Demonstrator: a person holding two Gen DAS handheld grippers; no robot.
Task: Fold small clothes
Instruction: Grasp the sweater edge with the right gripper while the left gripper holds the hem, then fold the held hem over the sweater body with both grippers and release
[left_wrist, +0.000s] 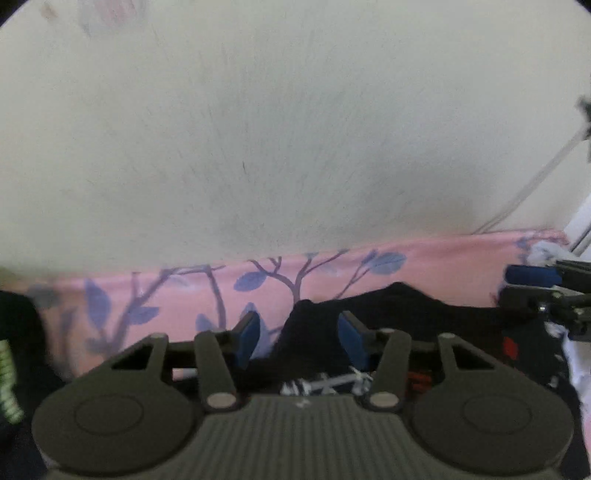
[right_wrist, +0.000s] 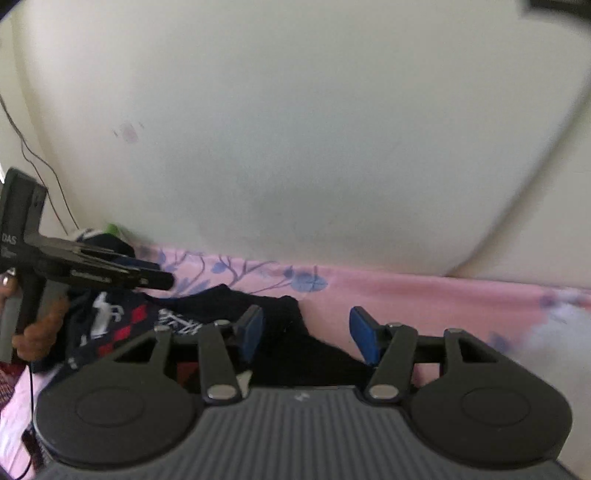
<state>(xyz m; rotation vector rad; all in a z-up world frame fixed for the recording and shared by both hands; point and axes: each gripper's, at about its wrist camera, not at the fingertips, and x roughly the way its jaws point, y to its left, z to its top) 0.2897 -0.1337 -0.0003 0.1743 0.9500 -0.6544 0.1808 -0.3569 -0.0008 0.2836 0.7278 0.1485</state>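
Dark garment (right_wrist: 288, 332) on pink sheet (right_wrist: 424, 295) — wall (right_wrist: 295, 129) behind

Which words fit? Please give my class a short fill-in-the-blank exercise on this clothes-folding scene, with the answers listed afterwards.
1. The dark garment lies on a sheet whose main colour is ____.
2. The leaves printed on the sheet are ____.
3. The pads on the left gripper are coloured ____.
4. The right gripper has its jaws ____.

Answers: pink; blue; blue; open

White letters "DAS" stand on the left claw's (right_wrist: 155, 275) black body; the rest is unreadable.
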